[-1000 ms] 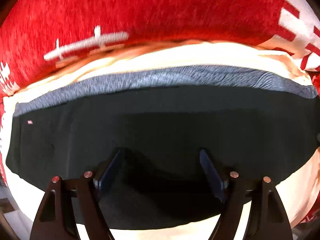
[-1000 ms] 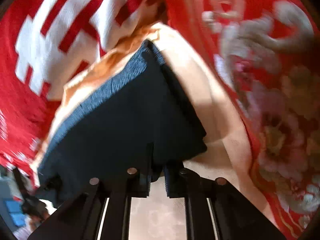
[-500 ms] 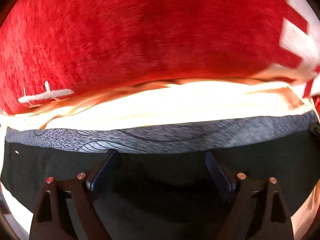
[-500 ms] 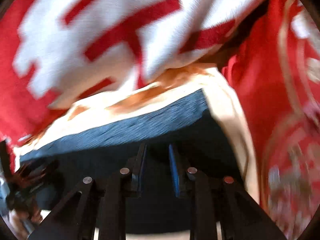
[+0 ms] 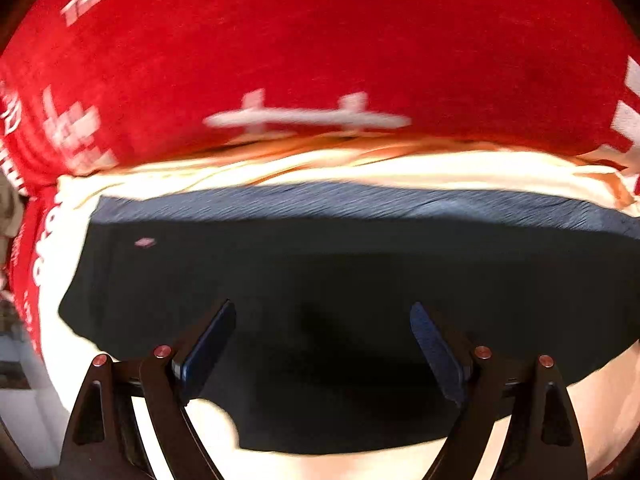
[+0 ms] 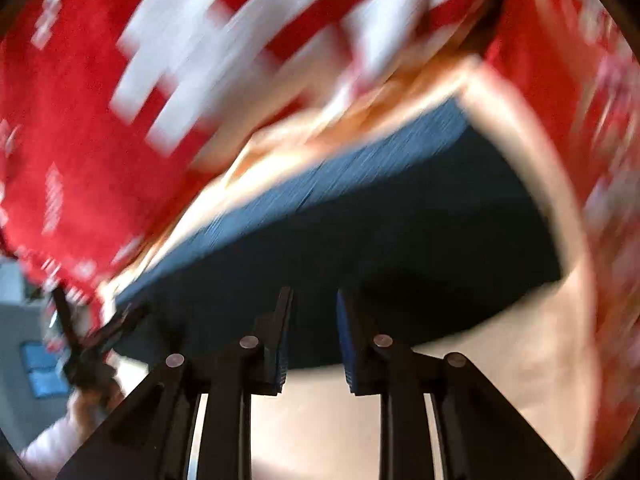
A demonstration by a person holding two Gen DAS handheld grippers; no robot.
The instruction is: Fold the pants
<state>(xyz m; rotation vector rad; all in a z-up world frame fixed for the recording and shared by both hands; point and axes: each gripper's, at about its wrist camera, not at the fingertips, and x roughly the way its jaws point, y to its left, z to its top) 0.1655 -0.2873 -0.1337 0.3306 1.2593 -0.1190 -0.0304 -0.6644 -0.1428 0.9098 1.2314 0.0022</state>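
Dark folded pants (image 5: 320,264) with a grey waistband (image 5: 340,200) along the far edge lie flat on a cream sheet (image 5: 320,164). My left gripper (image 5: 322,306) hovers over their near half, pointing steeply down, open wide with nothing between its fingers. In the right wrist view the pants (image 6: 420,232) run slantwise, with their right corner on the sheet. My right gripper (image 6: 314,294) is over their near edge. Its jaws stand a narrow gap apart and are opening, and no cloth is pinched between the pads.
A red blanket (image 5: 320,40) with white lettering is bunched behind the sheet and wraps round the right side (image 6: 580,160). At the lower left of the right wrist view are a hand and pale sleeve (image 6: 60,432). Bare cream sheet (image 6: 500,360) lies right of the pants.
The left gripper slid toward the waistband, then pulled back, showing more of the pants. The right gripper rolled and shifted from the pants' corner along their near edge, and its jaws have parted a little.
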